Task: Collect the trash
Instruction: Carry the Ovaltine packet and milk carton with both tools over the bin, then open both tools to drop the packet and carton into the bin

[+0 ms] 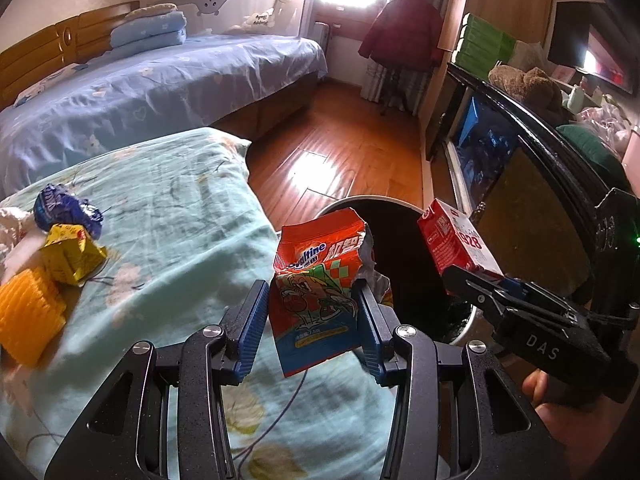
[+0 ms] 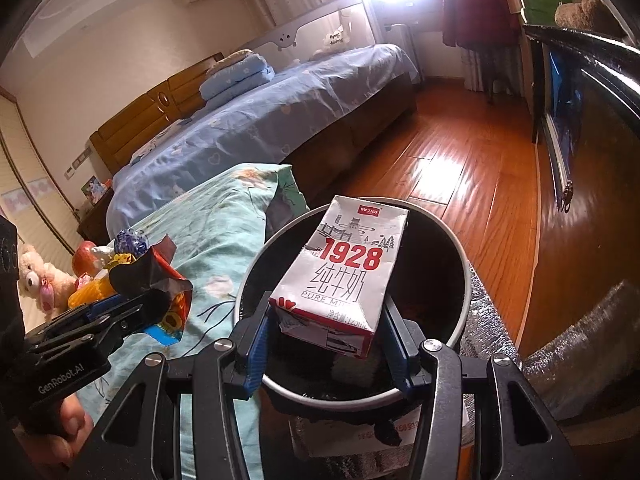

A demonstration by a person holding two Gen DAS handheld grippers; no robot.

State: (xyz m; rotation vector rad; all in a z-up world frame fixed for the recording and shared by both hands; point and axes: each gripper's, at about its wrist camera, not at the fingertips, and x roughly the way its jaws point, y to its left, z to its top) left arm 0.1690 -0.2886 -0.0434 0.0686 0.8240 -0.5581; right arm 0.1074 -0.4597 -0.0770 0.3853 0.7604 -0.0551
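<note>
My left gripper [image 1: 314, 300] is shut on an orange Ovaltine snack bag [image 1: 320, 280] and holds it at the bed's edge, beside the round black trash bin [image 1: 420, 304]. My right gripper [image 2: 326, 320] is shut on a grey and red 1928 milk carton [image 2: 344, 272] and holds it right over the open bin [image 2: 460, 272]. The carton [image 1: 456, 240] and right gripper [image 1: 484, 284] show at the right of the left wrist view. The left gripper [image 2: 160, 300] with the bag [image 2: 160, 276] shows at the left of the right wrist view.
On the teal floral quilt [image 1: 180, 220] lie a blue crumpled wrapper [image 1: 64, 208], a yellow wrapper [image 1: 72, 256] and an orange ridged thing [image 1: 28, 312]. A blue bed [image 1: 160, 88] stands behind. A dark cabinet [image 1: 520, 184] is to the right, wooden floor [image 1: 340, 140] between. A plush toy [image 2: 36, 276] lies at the far left.
</note>
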